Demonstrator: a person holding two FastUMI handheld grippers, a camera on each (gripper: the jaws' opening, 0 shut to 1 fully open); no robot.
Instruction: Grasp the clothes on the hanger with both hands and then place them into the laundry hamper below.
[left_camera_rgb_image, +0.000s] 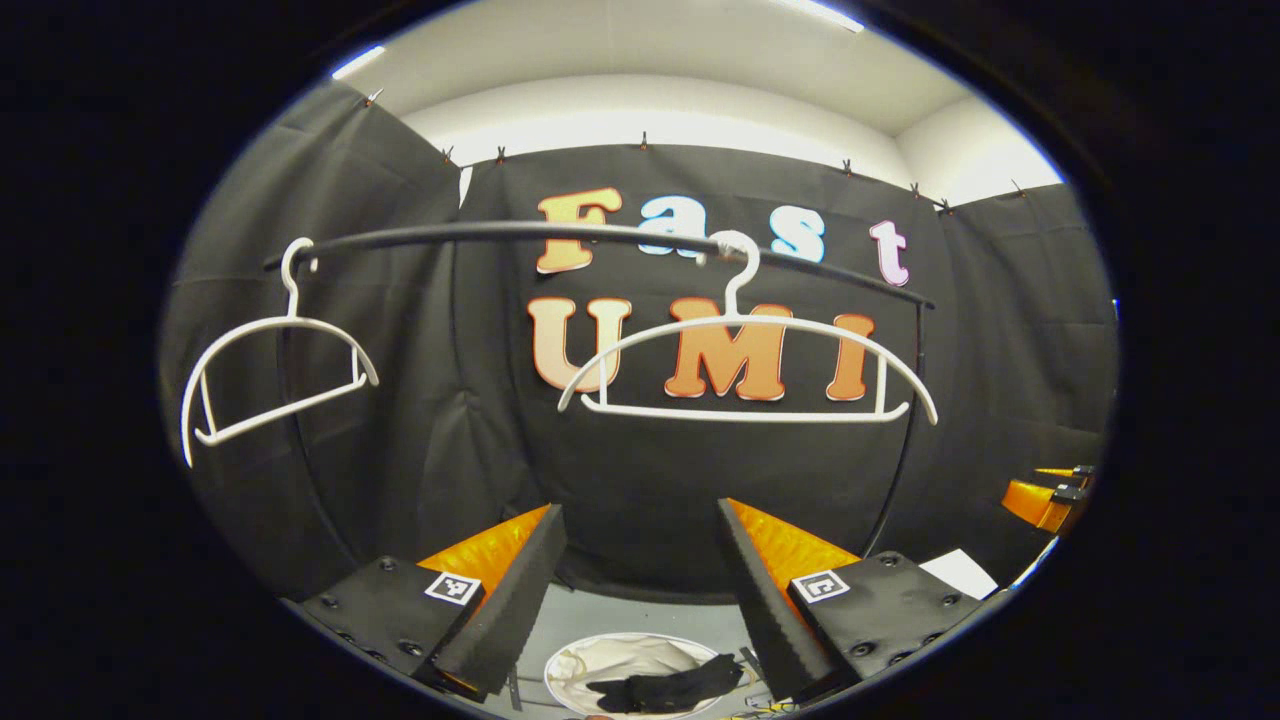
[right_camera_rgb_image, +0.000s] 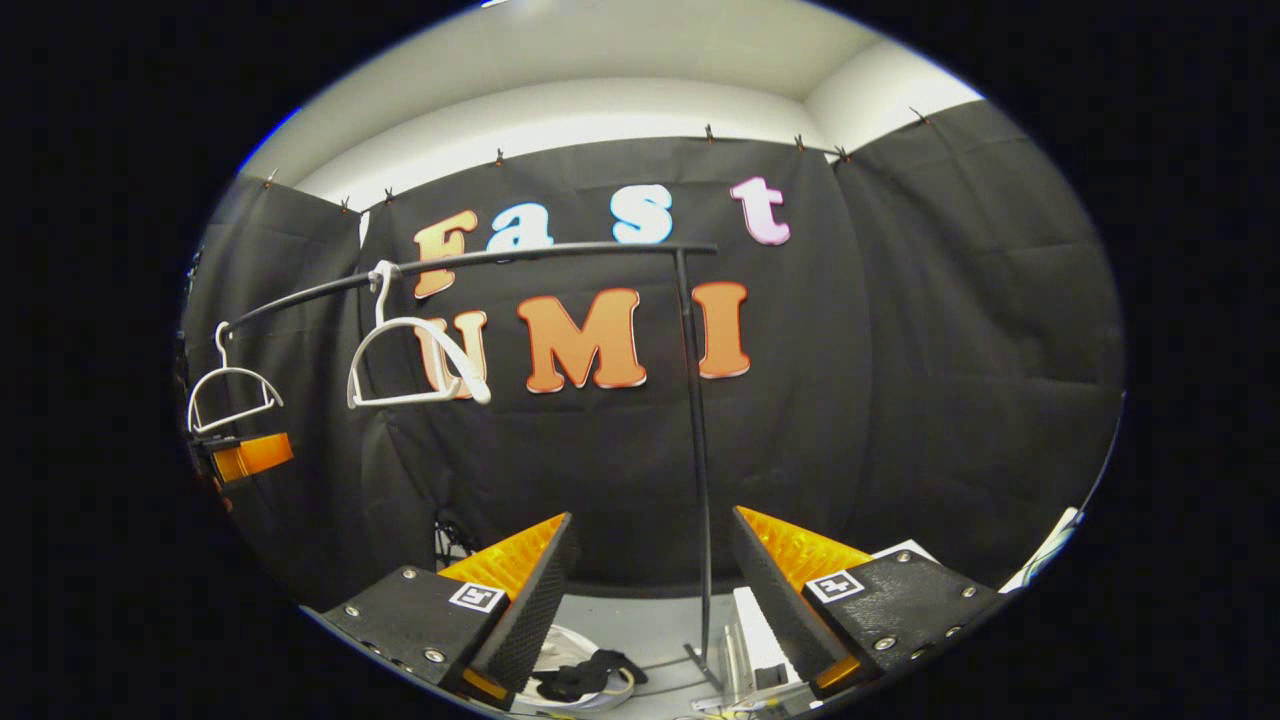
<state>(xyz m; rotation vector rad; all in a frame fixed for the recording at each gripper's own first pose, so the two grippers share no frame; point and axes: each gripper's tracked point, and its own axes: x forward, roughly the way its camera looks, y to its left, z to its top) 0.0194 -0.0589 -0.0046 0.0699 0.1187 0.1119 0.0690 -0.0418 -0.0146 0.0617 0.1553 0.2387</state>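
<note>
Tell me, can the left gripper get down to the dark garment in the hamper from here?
Probably yes: the left gripper is open, holding nothing, and the dark garment lies uncovered in the hamper below.

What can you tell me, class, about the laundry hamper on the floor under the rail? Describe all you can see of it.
The laundry hamper stands on the pale floor below the clothes rail, seen from above as a round mouth with a light rim and a whitish lining that looks like soft fabric. A dark garment lies crumpled inside, towards one side. In the right gripper view the hamper sits near the rail's upright post. Its outer wall is out of sight.
</note>
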